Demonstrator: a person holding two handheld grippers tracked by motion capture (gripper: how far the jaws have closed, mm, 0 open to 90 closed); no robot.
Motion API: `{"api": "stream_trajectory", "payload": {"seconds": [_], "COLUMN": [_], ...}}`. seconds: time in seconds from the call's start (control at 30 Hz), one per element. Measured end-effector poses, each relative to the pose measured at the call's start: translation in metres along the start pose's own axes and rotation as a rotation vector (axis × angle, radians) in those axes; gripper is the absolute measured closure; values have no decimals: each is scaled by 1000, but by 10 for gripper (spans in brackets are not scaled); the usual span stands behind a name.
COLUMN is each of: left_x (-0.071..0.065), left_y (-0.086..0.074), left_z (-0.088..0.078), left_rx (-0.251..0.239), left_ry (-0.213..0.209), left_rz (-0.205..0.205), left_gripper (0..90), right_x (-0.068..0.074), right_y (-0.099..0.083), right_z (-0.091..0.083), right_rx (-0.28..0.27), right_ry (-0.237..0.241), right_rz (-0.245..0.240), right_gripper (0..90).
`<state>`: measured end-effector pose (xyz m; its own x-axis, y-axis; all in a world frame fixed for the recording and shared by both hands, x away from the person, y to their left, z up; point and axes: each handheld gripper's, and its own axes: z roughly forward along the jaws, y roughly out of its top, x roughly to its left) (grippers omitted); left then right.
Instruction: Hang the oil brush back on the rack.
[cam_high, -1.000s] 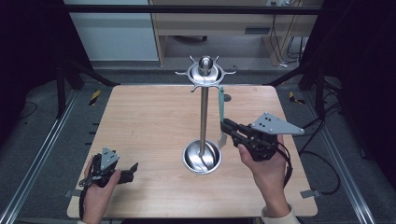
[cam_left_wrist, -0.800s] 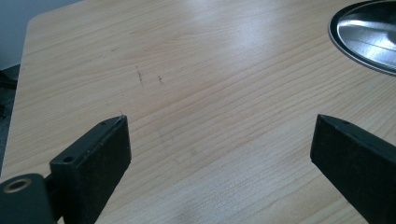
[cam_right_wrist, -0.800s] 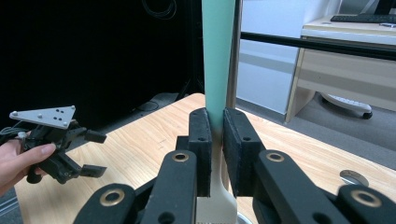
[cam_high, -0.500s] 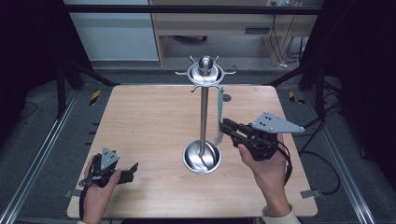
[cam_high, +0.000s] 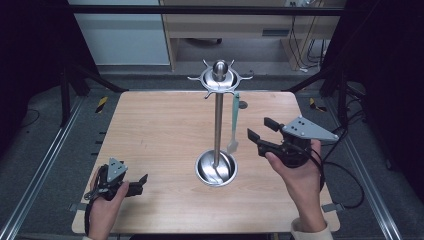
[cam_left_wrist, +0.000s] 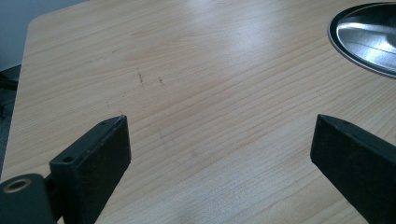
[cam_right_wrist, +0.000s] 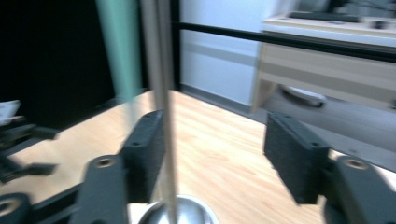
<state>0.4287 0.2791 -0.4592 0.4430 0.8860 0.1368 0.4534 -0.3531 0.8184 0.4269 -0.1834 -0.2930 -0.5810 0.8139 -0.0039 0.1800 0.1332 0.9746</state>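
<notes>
Two grippers work over a pale wooden table (cam_high: 150, 125). Nearest, at the table's near left corner, the left gripper (cam_high: 141, 183) rests low in the person's left hand (cam_high: 104, 210); in the left gripper view its black jaws stand wide apart over bare wood, nothing between them, with the rim of a metal dish at the far right edge of that view. A little farther in, near the table's middle, that round dish forms the base (cam_high: 216, 170) of a steel stand whose thin pole (cam_high: 218, 127) rises straight up. On the right side of the table, the right hand (cam_high: 300, 175) holds the right gripper (cam_high: 260, 131) off the surface, its jaws aimed left toward the stand. These jaws have just been opening and now stand spread, gripping nothing; in the right gripper view the pole (cam_right_wrist: 163, 107) crosses in front of the left jaw. Just right of the pole, between it and the right gripper, a pale green spatula (cam_high: 234, 122) hangs upright, blade down, clear of the jaws. Farther up, it hangs from one of the hooks of the stand's ringed top (cam_high: 220, 76), capped by a round knob.
</notes>
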Motion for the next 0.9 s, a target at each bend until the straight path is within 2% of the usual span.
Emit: {"api": "stream_trajectory", "payload": {"seconds": [0.07,0.47,0.57,0.7,0.9], "left_x": [0,0,0,0,0], "left_y": [0,0,0,0,0], "left_z": [0,0,0,0,0], "left_rx": [0,-1,-2,-1,-2], "left_ry": [0,-2,-2,-3,-4], "left_rz": [0,-1,-1,0,1], "left_gripper": [46,45,45,46,45], "right_x": [-6,-25,-28,-32,-38], "right_y": [-2,-9,-13,-17,-26], "right_z": [-1,1,1,2,8], "right_rx": [0,25,19,20,47], "right_ry": [-38,-157,-165,-151,-158], "right_rz": [7,17,14,10,-7], "right_gripper": [335,140,99,72,73]}}
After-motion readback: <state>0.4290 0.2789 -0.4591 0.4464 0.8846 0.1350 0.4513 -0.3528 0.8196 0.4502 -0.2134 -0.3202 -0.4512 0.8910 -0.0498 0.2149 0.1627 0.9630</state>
